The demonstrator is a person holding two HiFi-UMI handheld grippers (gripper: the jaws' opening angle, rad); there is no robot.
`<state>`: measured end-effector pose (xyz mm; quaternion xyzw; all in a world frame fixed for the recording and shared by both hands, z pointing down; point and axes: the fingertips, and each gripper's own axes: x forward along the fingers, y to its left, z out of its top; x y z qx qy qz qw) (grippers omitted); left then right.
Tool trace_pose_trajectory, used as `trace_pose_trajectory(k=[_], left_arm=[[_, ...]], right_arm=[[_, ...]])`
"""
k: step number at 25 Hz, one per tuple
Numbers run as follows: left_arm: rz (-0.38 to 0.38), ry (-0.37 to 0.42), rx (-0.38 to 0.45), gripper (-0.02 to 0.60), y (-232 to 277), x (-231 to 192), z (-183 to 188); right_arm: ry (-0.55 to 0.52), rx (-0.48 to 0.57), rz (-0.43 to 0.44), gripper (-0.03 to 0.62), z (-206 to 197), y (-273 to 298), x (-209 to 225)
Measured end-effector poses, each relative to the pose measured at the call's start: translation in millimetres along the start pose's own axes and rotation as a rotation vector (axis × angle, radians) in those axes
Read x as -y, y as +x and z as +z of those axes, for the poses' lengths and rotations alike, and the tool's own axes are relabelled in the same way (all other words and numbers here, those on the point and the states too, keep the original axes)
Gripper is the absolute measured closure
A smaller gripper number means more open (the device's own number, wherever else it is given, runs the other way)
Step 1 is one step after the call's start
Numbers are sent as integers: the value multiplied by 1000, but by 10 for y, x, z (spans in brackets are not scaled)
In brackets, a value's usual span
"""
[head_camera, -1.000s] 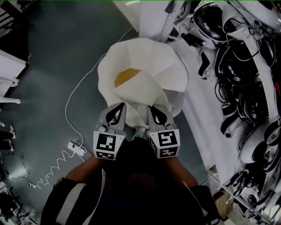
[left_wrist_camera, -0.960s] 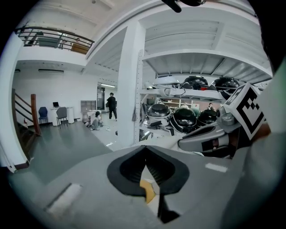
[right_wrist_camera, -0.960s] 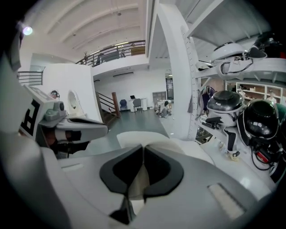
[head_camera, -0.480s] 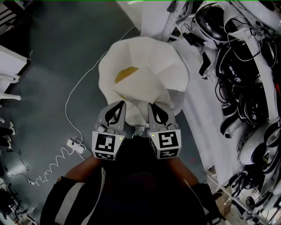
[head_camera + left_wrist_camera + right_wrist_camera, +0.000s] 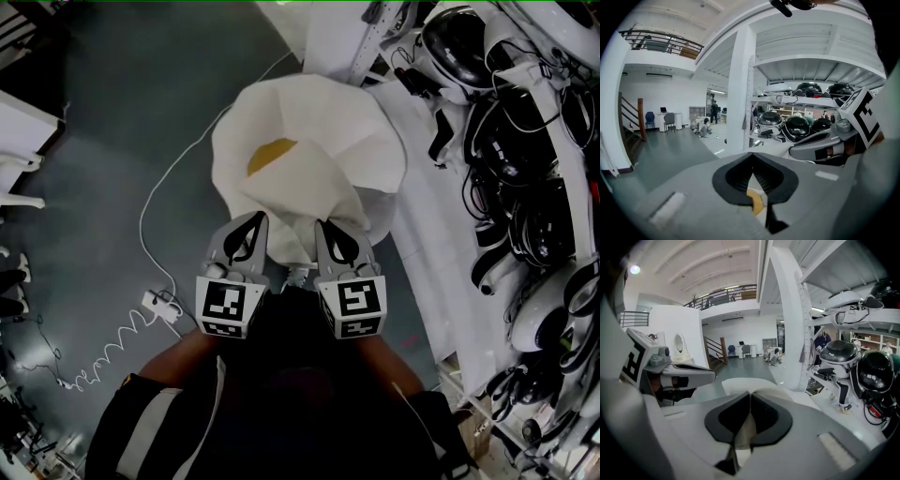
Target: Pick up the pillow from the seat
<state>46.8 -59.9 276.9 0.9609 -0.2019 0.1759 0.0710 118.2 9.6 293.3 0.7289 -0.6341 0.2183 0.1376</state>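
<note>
Grey floor (image 5: 112,141); pillow (image 5: 323,141) near edge clamped by left tongs (image 5: 250,231), right tongs (image 5: 335,240).

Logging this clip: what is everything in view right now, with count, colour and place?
pillow: one, white with a yellow patch, centre, near edge pinched by both grippers.
cable: one, white, across the floor at left.
power strip: one, white, lower left at the cable's end.
helmets: several, black and white, with black cords, along the right.
pillar: one, white, beside the shelves.
left gripper: one, grey, jaws shut on the pillow.
right gripper: one, grey, jaws shut on the pillow.
</note>
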Motion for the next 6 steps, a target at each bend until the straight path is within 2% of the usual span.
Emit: trace_pose_trajectory(k=[6], left_arm=[[9, -9, -1, 577, -39, -39, -63]], right_arm=[[1, -7, -3, 579, -31, 3, -30]])
